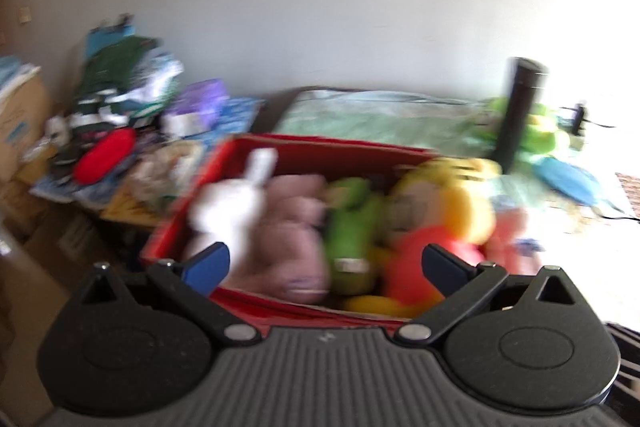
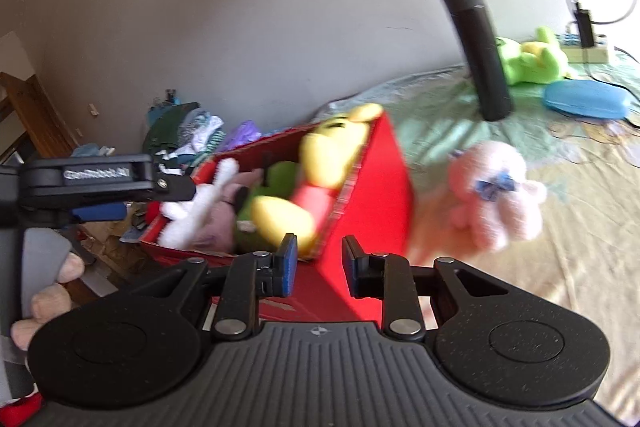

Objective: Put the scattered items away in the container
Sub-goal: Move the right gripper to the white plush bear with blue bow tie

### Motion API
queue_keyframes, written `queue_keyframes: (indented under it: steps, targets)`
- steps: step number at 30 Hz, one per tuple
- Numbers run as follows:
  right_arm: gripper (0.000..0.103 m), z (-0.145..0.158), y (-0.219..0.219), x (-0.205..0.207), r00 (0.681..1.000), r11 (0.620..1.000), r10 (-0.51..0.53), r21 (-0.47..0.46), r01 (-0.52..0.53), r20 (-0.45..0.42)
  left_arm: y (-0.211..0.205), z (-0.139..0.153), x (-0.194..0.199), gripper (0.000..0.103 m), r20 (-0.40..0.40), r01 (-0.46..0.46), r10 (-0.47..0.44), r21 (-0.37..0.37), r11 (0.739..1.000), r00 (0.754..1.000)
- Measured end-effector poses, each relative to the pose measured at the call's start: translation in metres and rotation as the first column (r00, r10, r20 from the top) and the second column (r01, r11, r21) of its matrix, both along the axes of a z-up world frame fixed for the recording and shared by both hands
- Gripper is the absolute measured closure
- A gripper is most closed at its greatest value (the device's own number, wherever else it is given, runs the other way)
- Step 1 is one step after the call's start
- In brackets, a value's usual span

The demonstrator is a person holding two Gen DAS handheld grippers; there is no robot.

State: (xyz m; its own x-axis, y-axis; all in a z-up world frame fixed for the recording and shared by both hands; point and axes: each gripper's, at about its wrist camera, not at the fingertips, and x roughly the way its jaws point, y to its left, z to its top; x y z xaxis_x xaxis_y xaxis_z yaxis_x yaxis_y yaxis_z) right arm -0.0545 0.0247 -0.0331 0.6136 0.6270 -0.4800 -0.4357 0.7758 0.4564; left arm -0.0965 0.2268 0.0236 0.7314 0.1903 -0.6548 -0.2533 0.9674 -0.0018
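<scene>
A red box point(image 1: 320, 151) point(image 2: 384, 187) stands on the bed and holds several plush toys: a white rabbit point(image 1: 232, 203) point(image 2: 196, 203), a mauve one point(image 1: 296, 227), a green one point(image 1: 348, 227) and a yellow-and-red bear point(image 1: 448, 203) point(image 2: 328, 155). My left gripper point(image 1: 324, 263) is open and empty just before the box's near wall. My right gripper point(image 2: 319, 259) is partly open and straddles the box's near corner without gripping it. A pink plush point(image 2: 492, 195) lies on the bed right of the box. A green plush point(image 2: 528, 59) lies far back.
A black cylinder point(image 2: 480, 55) point(image 1: 516, 115) stands on the bed behind the box. A blue oval case point(image 2: 584, 99) lies by the green plush. A pile of clothes point(image 1: 120, 107) sits left of the box. The left gripper point(image 2: 96, 179) shows in the right wrist view.
</scene>
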Motion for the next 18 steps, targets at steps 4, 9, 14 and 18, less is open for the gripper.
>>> queue_keyframes:
  steps: [4,9,14,18]
  targets:
    - [0.076,-0.011,-0.034,0.005,0.995,0.995,-0.09,-0.038,0.088,-0.049,-0.043,0.0,-0.002,0.001,0.065,0.17,-0.166,-0.071,0.983,0.984]
    - [0.076,-0.032,-0.078,0.01,0.97,0.978,-0.208,-0.054,0.203,-0.124,-0.101,-0.014,0.003,0.001,0.104,0.384,-0.372,-0.129,0.915,0.922]
    - [0.075,-0.052,-0.128,0.017,0.924,0.949,-0.308,-0.007,0.315,-0.227,-0.144,-0.039,0.01,0.001,0.091,0.49,-0.482,-0.128,0.862,0.871]
    - [0.075,-0.064,-0.161,0.024,0.889,0.925,-0.356,0.026,0.379,-0.287,-0.16,-0.063,0.018,0.001,0.086,0.529,-0.522,-0.112,0.841,0.849]
